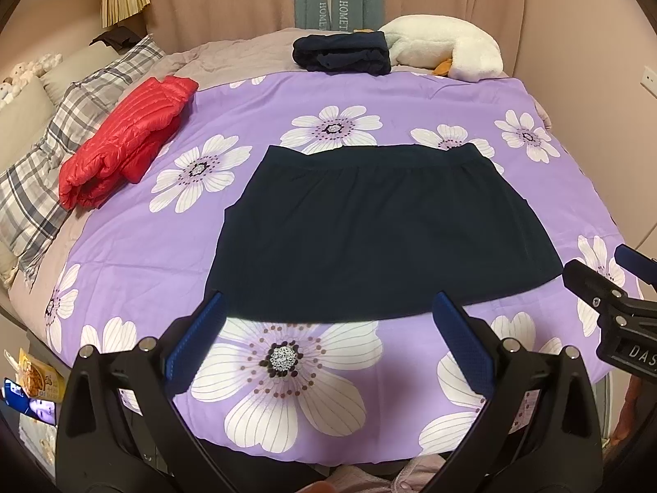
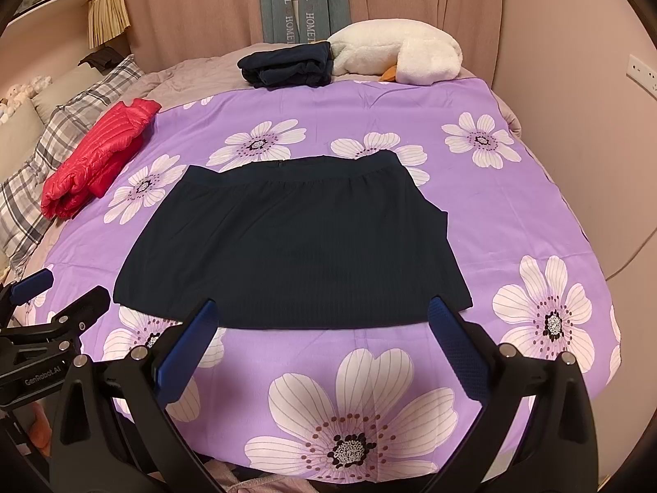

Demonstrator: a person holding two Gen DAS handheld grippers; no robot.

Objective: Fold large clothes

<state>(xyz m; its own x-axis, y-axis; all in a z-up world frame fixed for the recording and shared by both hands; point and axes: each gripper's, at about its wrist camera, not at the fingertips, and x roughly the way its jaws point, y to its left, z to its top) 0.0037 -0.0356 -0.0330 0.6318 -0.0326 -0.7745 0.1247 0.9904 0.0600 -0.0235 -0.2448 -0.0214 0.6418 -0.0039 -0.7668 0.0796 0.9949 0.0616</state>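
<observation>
A big purple blanket with white flowers is covering the bed. It is lying flat and smooth.

A dark blue skirt is lying flat in the middle of the blanket. Its waistband is pointing to the far side, and its wide bottom edge is sitting near the two grippers.

A red puffy jacket is lying folded on the left side of the blanket, just beside a checked pillow. A white stuffed goose is resting at the far end of the bed. A folded dark cloth pile is sitting right next to it, touching it.

The left gripper is hanging over the near edge of the blanket with its blue fingers wide apart, holding nothing. The right gripper is doing the same, spread wide and holding nothing. Both are hovering just in front of the skirt's bottom edge.
</observation>
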